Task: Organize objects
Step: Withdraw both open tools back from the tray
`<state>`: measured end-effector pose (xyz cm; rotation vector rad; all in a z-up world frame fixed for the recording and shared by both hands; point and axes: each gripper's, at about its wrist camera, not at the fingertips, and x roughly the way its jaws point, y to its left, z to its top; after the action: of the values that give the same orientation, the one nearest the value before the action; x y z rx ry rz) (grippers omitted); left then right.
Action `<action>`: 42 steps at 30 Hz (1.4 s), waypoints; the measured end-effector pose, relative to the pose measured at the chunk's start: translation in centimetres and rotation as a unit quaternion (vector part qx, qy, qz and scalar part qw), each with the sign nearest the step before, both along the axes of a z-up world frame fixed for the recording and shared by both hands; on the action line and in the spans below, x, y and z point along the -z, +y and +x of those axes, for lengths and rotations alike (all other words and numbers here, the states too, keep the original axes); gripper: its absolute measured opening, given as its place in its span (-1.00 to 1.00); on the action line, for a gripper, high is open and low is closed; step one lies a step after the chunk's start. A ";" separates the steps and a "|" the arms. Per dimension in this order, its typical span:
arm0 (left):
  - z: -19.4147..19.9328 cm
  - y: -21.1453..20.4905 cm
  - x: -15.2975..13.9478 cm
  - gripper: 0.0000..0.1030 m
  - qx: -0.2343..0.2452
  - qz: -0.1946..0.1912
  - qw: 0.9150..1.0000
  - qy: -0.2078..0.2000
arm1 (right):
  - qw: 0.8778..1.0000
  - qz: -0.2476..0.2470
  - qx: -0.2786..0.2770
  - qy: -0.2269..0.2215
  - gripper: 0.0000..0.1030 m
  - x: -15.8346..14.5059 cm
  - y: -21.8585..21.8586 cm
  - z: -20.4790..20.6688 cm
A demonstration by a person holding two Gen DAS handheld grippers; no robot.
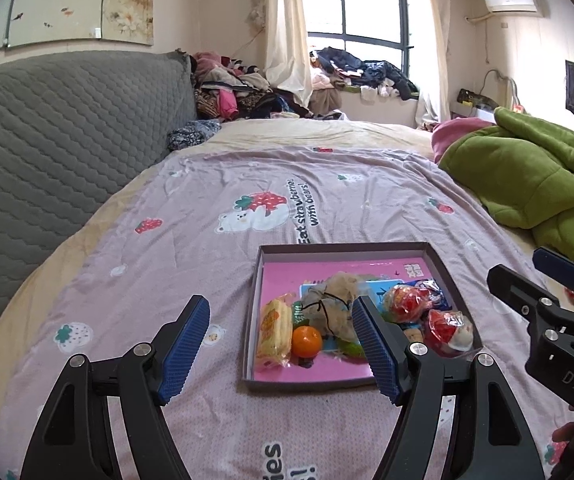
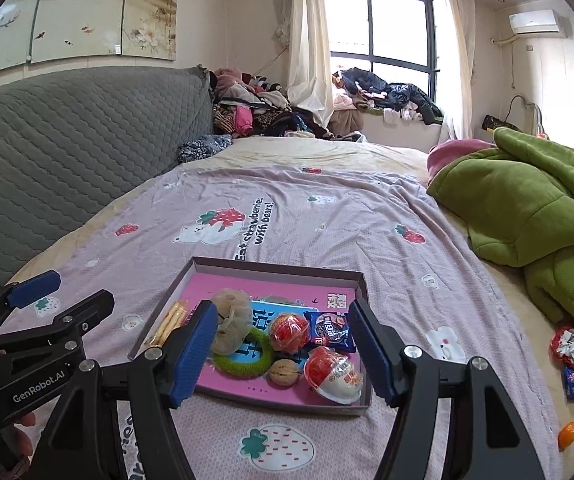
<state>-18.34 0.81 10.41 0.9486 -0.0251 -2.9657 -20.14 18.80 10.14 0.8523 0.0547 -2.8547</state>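
Black left gripper (image 1: 283, 344) with blue pads held wide, nothing gripped, above shallow pink-lined cardboard box (image 2: 361, 280). Black right gripper (image 2: 283, 350) likewise wide, empty. Snacks gathered inside box; small orange fruit (image 2: 567, 435) and wrapped sweets (image 2: 571, 360) left right of box, likely waiting for pickup.

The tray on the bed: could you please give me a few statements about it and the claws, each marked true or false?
1. The tray holds a walnut. True.
2. The right claw grips the green ring. False: its jaws stand open around nothing.
3. An orange fruit lies in the tray. True.
4. The left claw is clamped shut. False: it is open, empty.
5. The green blanket covers the tray. False: it lies apart, to the right.
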 end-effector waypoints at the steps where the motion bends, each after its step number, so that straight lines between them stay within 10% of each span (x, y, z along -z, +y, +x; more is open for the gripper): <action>1: 0.3 0.0 -0.1 0.46 -0.001 0.001 1.000 -0.002 | 1.000 -0.001 0.000 0.001 0.30 -0.2 0.0 0.3; 42: 8.8 0.7 1.6 0.46 0.009 0.014 1.000 -0.026 | 1.000 0.010 0.012 -0.006 0.31 1.4 1.3 9.1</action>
<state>-9.57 1.49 8.78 1.0347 0.0062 -2.9649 -11.03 20.06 8.78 0.8790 0.0730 -2.8752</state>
